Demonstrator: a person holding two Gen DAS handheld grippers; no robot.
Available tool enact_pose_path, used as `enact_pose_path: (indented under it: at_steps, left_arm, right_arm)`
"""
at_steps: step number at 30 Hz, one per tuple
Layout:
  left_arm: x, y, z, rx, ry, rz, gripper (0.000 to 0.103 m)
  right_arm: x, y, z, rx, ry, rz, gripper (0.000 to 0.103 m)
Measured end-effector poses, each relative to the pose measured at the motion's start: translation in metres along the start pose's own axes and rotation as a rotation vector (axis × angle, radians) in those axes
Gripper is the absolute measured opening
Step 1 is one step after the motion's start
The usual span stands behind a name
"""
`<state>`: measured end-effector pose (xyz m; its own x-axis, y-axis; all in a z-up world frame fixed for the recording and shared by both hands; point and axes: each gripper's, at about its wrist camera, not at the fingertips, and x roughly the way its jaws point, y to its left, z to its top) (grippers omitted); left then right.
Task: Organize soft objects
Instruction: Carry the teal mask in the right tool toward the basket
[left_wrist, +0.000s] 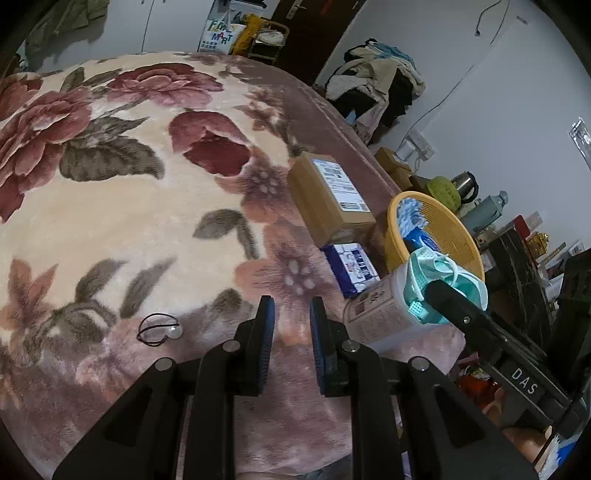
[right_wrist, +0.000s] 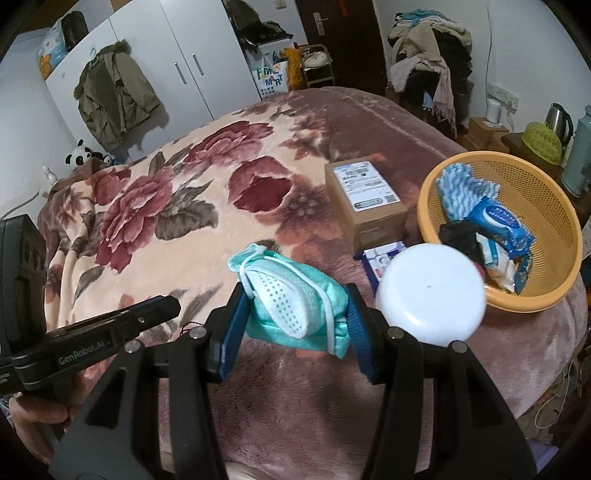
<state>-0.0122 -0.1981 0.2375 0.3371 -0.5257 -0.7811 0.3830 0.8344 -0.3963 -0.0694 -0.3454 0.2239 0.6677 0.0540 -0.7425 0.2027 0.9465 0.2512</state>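
our right gripper (right_wrist: 295, 317) is clamped on the crumpled teal-and-white mesh face mask (right_wrist: 291, 306), lifted over the bed (likely bound for the round orange plastic basket (right_wrist: 554, 206)); our left gripper (left_wrist: 291, 325) hangs apart, empty.

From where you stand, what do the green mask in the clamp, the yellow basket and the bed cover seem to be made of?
Face mask: soft non-woven fabric, slightly shiny, with a perforated white panel and elastic loops. It crumples in the right gripper.
Basket: probably rigid plastic, matte, with moulded mesh holes.
Blanket: plush fleece, judging by its fuzzy nap and floral print.
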Motion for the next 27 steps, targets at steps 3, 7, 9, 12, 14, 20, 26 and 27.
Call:
enact_pose_path:
  at_steps: [3, 7, 9, 12, 14, 20, 26, 27]
  left_arm:
    - [0.002, -0.011, 0.002, 0.017, 0.003, -0.002, 0.019]
    - [0.007, -0.027, 0.006, 0.032, 0.009, -0.012, 0.019]
    - [0.009, -0.033, 0.007, 0.041, 0.010, -0.012, 0.019]
    - [0.014, -0.045, 0.009, 0.058, 0.015, -0.014, 0.019]
    - [0.016, -0.052, 0.010, 0.066, 0.017, -0.016, 0.019]
    - [0.024, -0.074, 0.014, 0.094, 0.022, -0.023, 0.019]
    - [0.032, -0.088, 0.017, 0.105, 0.030, -0.028, 0.019]
    - [0.034, -0.089, 0.018, 0.105, 0.031, -0.029, 0.019]
  right_arm:
    - [-0.005, -0.008, 0.004, 0.011, -0.012, -0.003, 0.053]
    - [-0.012, -0.019, 0.008, 0.022, -0.027, -0.008, 0.053]
    - [-0.015, -0.024, 0.010, 0.028, -0.034, -0.011, 0.053]
    - [-0.020, -0.034, 0.013, 0.036, -0.044, -0.015, 0.053]
    - [-0.022, -0.041, 0.015, 0.045, -0.049, -0.018, 0.053]
    - [-0.028, -0.058, 0.018, 0.064, -0.061, -0.025, 0.053]
    - [-0.033, -0.075, 0.021, 0.079, -0.068, -0.037, 0.053]
    - [-0.034, -0.077, 0.022, 0.082, -0.069, -0.039, 0.053]
